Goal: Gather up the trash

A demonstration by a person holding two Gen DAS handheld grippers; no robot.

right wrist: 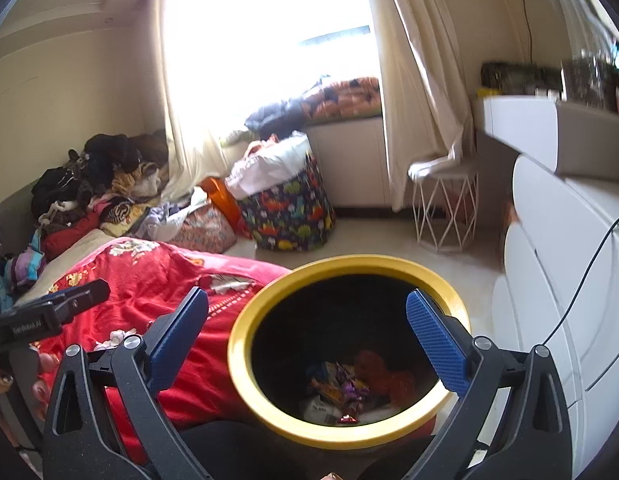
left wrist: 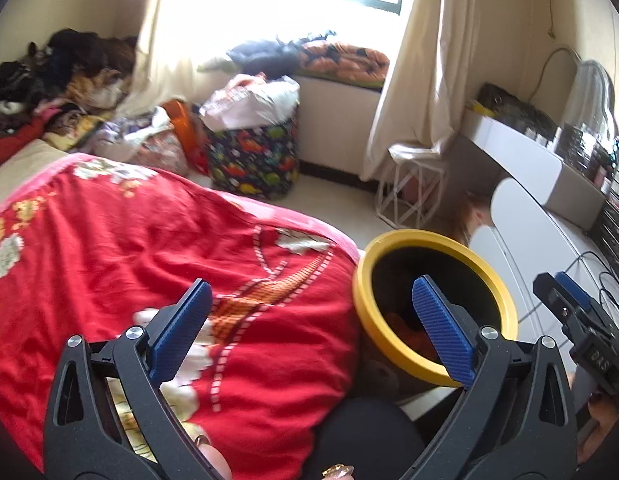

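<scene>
A black trash bin with a yellow rim (right wrist: 245,364) stands beside the bed; it also shows in the left wrist view (left wrist: 361,308). Inside lie colourful wrappers (right wrist: 341,394) and an orange-red scrap (right wrist: 389,380). My right gripper (right wrist: 307,328) is open and empty, right above the bin's mouth. My left gripper (left wrist: 311,316) is open and empty over the red bedspread (left wrist: 129,248), its right finger above the bin rim. The right gripper shows at the right edge of the left wrist view (left wrist: 577,320), and the left gripper at the left of the right wrist view (right wrist: 49,316).
A dinosaur-print basket (right wrist: 293,212) stuffed with bags stands on the floor near the window. Clothes (right wrist: 89,184) are piled at the bed's far end. A white wire stool (right wrist: 445,208) and a white dresser (right wrist: 569,264) stand at right.
</scene>
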